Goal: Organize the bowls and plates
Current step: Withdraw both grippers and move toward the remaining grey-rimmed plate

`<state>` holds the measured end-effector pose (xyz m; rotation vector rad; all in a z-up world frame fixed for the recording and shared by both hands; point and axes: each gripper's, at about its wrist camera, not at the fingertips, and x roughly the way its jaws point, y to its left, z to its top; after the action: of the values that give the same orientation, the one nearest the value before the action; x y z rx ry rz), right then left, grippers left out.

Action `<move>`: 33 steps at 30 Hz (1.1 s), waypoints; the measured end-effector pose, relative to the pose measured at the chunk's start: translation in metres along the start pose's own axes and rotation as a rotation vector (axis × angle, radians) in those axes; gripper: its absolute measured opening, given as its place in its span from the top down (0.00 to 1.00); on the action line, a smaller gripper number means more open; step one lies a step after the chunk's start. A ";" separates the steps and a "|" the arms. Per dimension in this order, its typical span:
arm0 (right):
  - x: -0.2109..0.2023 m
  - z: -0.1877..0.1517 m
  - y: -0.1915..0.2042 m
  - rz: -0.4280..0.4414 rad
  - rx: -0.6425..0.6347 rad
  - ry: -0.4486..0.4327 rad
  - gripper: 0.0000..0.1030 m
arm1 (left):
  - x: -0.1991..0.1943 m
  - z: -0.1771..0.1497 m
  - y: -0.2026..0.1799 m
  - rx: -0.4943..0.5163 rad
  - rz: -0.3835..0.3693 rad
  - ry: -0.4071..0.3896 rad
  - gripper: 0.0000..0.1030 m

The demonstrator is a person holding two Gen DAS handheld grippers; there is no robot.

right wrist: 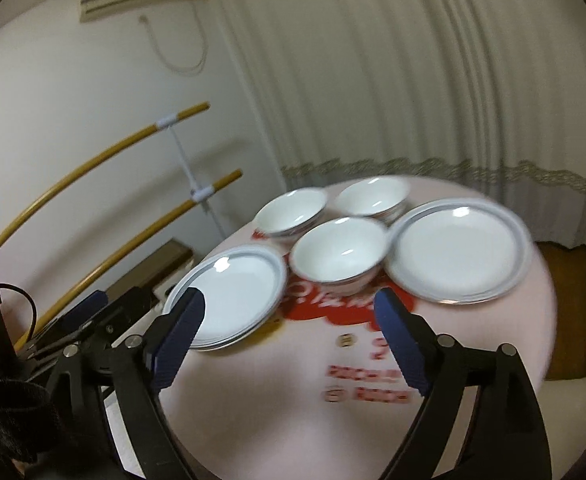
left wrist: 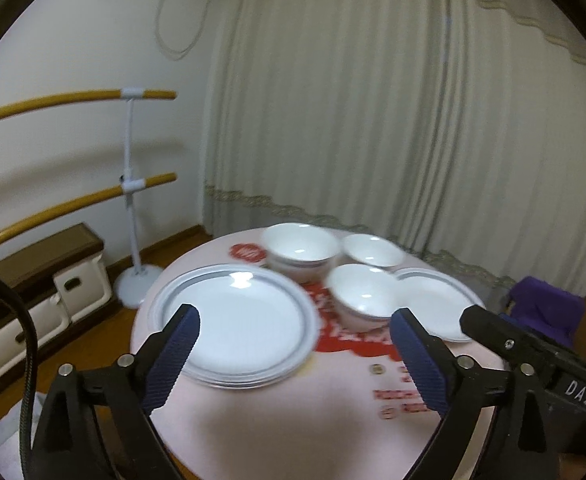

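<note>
The plates [left wrist: 249,320] are white with a grey ring near the rim. The bowls [right wrist: 339,254] are white, a grey band outside. The table [left wrist: 293,432] is pale pink with red print. Both grippers' pads [left wrist: 173,360] are dark blue on black.

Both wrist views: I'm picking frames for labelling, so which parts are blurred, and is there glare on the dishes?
Left wrist view: bowls and tablecloth print smeared, curtain sharper, bright glint on the big plate. Right wrist view: blurrier overall, print unreadable, small glints on each plate and bowl.
</note>
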<state>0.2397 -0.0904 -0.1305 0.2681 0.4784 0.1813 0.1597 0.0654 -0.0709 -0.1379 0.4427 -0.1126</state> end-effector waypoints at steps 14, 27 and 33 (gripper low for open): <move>-0.048 0.012 -0.094 -0.158 0.058 -0.068 0.10 | 0.023 -0.010 -0.076 0.059 -0.077 0.051 0.04; 0.011 0.026 -0.186 -0.210 0.104 0.037 0.10 | 0.140 0.006 -0.144 0.019 -0.049 0.191 0.04; 0.052 0.035 -0.227 -0.191 0.123 0.101 0.12 | 0.191 0.000 -0.166 -0.027 -0.019 0.267 0.05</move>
<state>0.3265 -0.3014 -0.1898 0.3330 0.6133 -0.0212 0.3183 -0.1244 -0.1249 -0.1544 0.7094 -0.1439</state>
